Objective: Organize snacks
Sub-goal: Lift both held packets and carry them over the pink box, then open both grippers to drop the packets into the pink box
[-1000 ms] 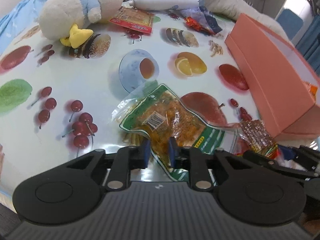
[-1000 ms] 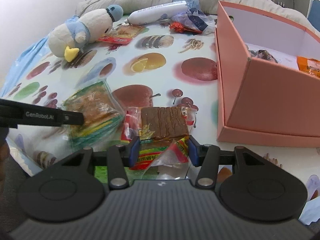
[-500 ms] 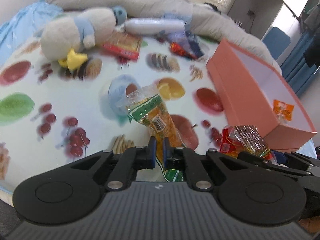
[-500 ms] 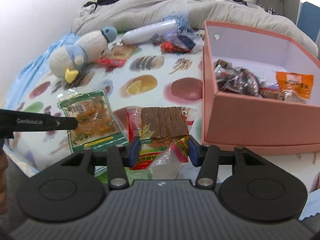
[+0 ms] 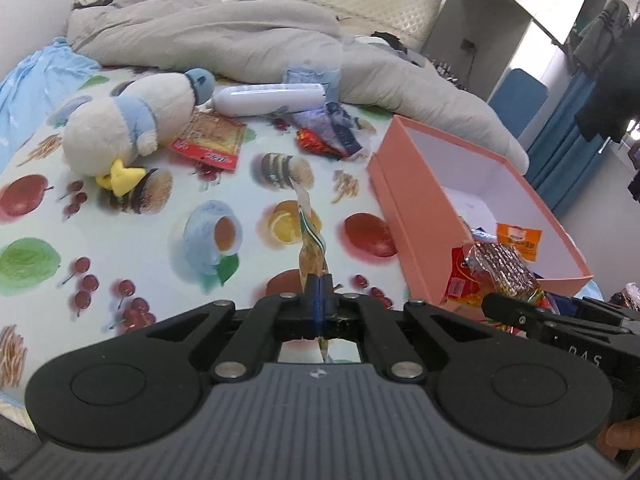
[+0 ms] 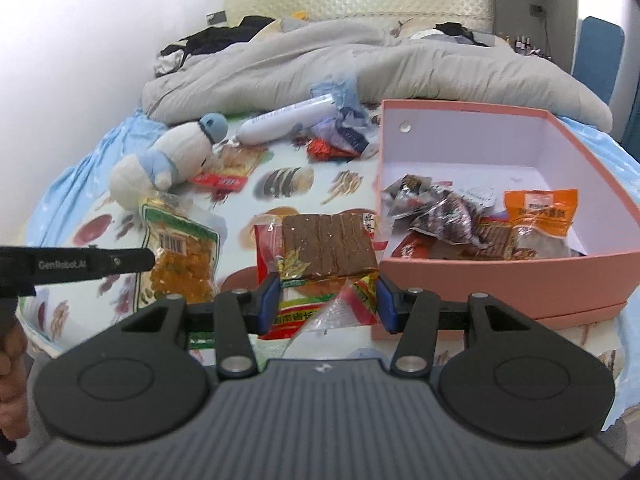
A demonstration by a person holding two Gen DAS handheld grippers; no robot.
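Both snack packets have come up off the fruit-print sheet since a second ago, where they lay flat. My left gripper (image 5: 319,285) has just been closing, and its fingers now pinch the green packet of orange snack pieces (image 6: 178,248) by its lower edge; in the left wrist view I see that packet edge-on, standing up from the fingers. My right gripper (image 6: 328,294) has its fingers clamped on the sides of the red packet of brown wafer strips (image 6: 326,246), at the same width as before, and the packet sits level between them, just beside the near left corner of the pink box (image 6: 500,276).

That box stands open on the bed, on the right, and holds an orange packet (image 6: 540,210) and several dark wrapped snacks (image 6: 436,212). On the fruit-print sheet (image 5: 160,208) beyond the packets lie a red flat packet (image 5: 210,140), a plush penguin (image 5: 132,124) touching it, a white tube (image 5: 272,98) and a small heap of blue and red wrappers (image 5: 332,132). A grey duvet (image 5: 248,40) is bunched across the far end of the bed. A hand (image 6: 12,360) shows at the left edge of the right wrist view.
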